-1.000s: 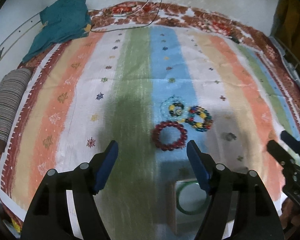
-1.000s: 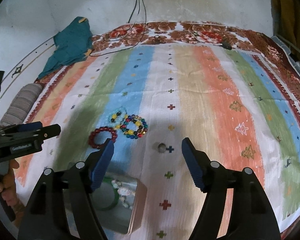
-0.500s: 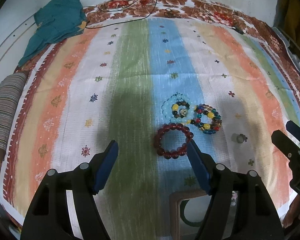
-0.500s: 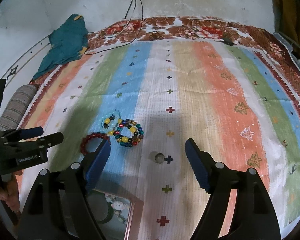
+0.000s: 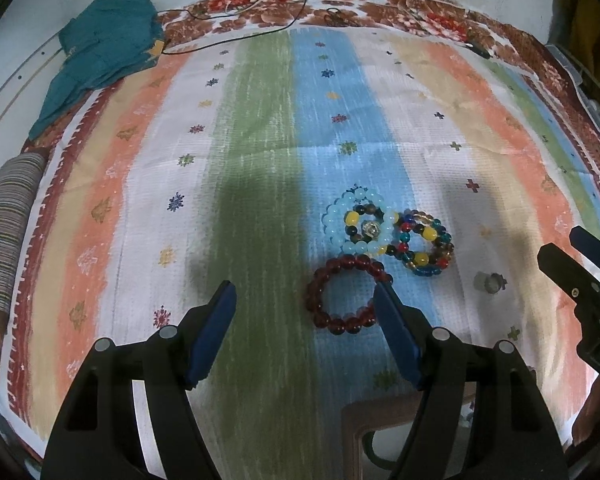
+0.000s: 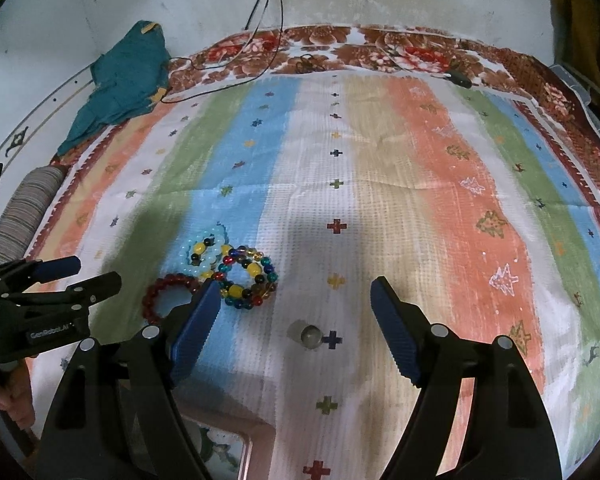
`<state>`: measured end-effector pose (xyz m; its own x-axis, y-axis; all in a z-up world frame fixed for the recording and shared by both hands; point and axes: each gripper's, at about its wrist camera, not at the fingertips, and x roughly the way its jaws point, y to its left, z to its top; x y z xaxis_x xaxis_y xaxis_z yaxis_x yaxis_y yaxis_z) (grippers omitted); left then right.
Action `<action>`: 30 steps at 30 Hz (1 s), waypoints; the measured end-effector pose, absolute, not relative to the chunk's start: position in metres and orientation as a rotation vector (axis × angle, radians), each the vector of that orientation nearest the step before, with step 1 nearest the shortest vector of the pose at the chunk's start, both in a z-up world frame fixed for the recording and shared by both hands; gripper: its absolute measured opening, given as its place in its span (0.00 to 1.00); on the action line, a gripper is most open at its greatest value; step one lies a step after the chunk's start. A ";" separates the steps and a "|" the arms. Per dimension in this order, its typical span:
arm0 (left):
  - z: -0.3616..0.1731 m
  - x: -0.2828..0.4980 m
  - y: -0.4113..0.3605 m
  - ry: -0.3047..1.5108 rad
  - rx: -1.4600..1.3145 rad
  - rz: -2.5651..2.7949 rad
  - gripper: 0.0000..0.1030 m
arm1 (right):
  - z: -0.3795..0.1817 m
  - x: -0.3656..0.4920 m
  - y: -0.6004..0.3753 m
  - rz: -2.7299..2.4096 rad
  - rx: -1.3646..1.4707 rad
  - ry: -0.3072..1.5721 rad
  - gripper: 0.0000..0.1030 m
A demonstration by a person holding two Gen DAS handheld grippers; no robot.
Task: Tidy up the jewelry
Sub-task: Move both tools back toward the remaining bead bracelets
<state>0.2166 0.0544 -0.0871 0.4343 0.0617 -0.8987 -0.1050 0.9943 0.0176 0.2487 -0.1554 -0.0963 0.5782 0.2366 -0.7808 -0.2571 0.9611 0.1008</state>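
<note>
bracelets (image 5: 384,248) lie beyond both downward-tilted grippers, jaws apart, empty.

From where I steer, most of the striped cloth (image 6: 380,184) lies bare, so I have open passage across its middle and right. Ahead of my left gripper (image 5: 304,300) the red bracelet (image 5: 346,294), the pale blue bracelet (image 5: 358,222) and the multicoloured bracelet (image 5: 424,242) crowd together, touching. A small ring (image 6: 311,335) sits apart between my right gripper's (image 6: 294,300) spread fingers. The box (image 5: 364,420) blocks the near edge; a teal cloth (image 6: 128,80) and cables (image 6: 228,68) clutter the far left.
</note>
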 end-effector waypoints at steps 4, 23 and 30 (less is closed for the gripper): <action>-0.094 0.222 0.055 1.136 -0.046 0.102 0.69 | -0.099 0.254 -0.154 0.288 -0.027 0.914 0.75; -0.113 0.235 0.055 1.172 -0.037 0.084 0.69 | -0.120 0.279 -0.143 0.282 -0.072 0.963 0.75; -0.125 0.240 0.058 1.205 -0.046 0.075 0.69 | -0.131 0.298 -0.135 0.287 -0.085 1.008 0.75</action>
